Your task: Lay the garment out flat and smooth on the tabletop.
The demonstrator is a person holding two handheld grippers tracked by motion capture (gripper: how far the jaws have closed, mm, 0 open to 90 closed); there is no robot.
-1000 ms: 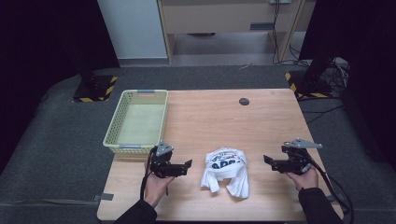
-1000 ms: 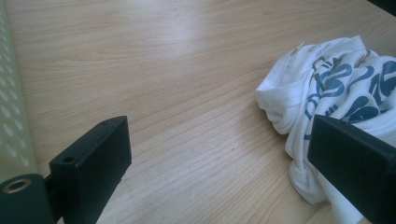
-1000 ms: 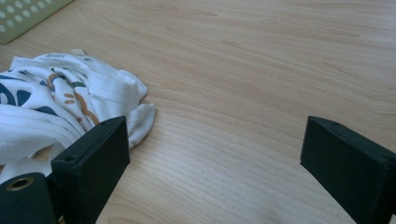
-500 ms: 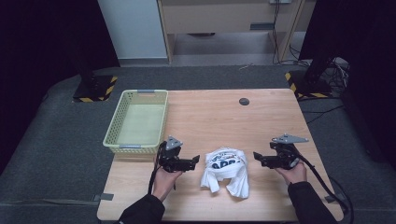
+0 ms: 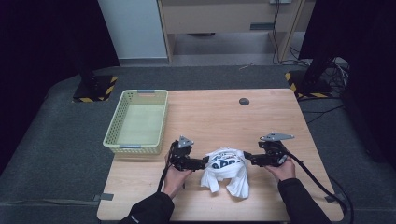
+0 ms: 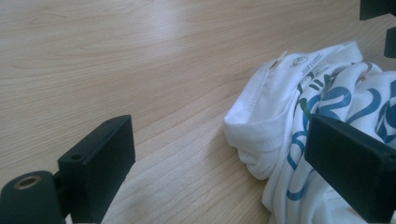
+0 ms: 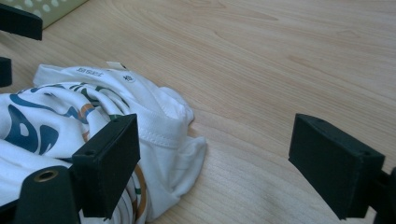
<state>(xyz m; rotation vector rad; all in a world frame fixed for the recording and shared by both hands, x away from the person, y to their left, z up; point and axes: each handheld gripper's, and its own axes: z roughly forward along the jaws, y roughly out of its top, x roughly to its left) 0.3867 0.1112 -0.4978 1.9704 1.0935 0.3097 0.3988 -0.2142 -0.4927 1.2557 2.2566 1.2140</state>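
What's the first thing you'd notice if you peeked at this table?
A crumpled white T-shirt with blue print lies near the front edge of the wooden table. The left gripper and right gripper flank it, jaws open. A pale green basket sits at the table's left.

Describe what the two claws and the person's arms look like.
Both the left claw and the right claw are black, each with two blocky rectangular jaws, a grey three-cornered plate on top and a trailing black cable. The person wears dark long sleeves.
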